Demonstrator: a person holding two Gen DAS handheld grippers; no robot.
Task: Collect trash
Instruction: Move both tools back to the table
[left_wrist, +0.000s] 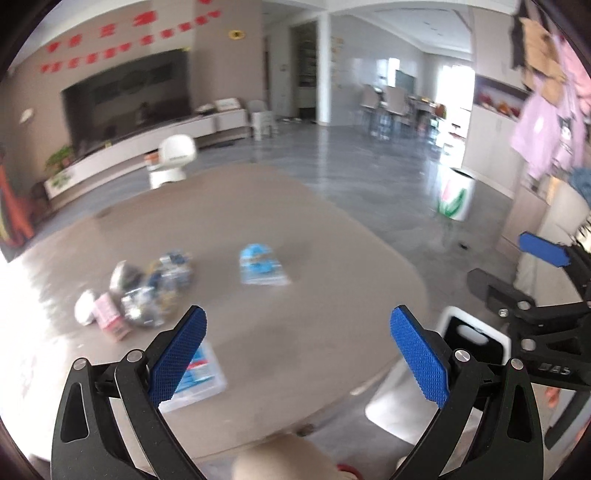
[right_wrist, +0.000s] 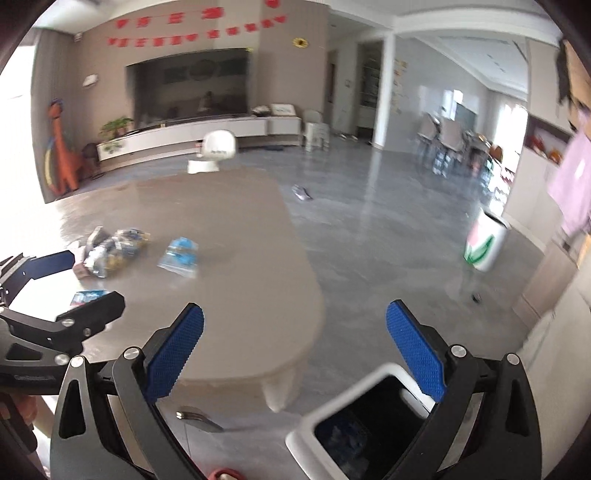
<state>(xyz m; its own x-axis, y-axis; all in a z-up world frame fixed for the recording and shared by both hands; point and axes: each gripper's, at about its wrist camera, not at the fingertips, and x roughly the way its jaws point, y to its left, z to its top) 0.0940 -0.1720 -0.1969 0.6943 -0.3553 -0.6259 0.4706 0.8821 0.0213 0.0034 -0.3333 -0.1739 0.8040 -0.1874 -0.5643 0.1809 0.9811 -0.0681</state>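
Note:
Trash lies on a beige rounded table (left_wrist: 295, 229): a heap of crumpled wrappers (left_wrist: 147, 288) with a pink carton (left_wrist: 109, 315), a blue packet (left_wrist: 262, 265) farther right, and a flat blue-and-white packet (left_wrist: 201, 373) right under my left gripper (left_wrist: 295, 358). That gripper is open and empty above the table's near edge. In the right wrist view my right gripper (right_wrist: 295, 354) is open and empty past the table's end (right_wrist: 240, 258), above a white bin (right_wrist: 354, 424) with a dark inside. The heap (right_wrist: 110, 251) and blue packet (right_wrist: 180, 256) show at left. The white bin (left_wrist: 454, 369) stands beside the table.
A white round-headed device (left_wrist: 173, 158) stands at the table's far end. On the grey floor stand a white bin with a green and red print (left_wrist: 456, 199) and a small dark item (right_wrist: 301, 192). A TV wall, chairs, hanging clothes lie beyond.

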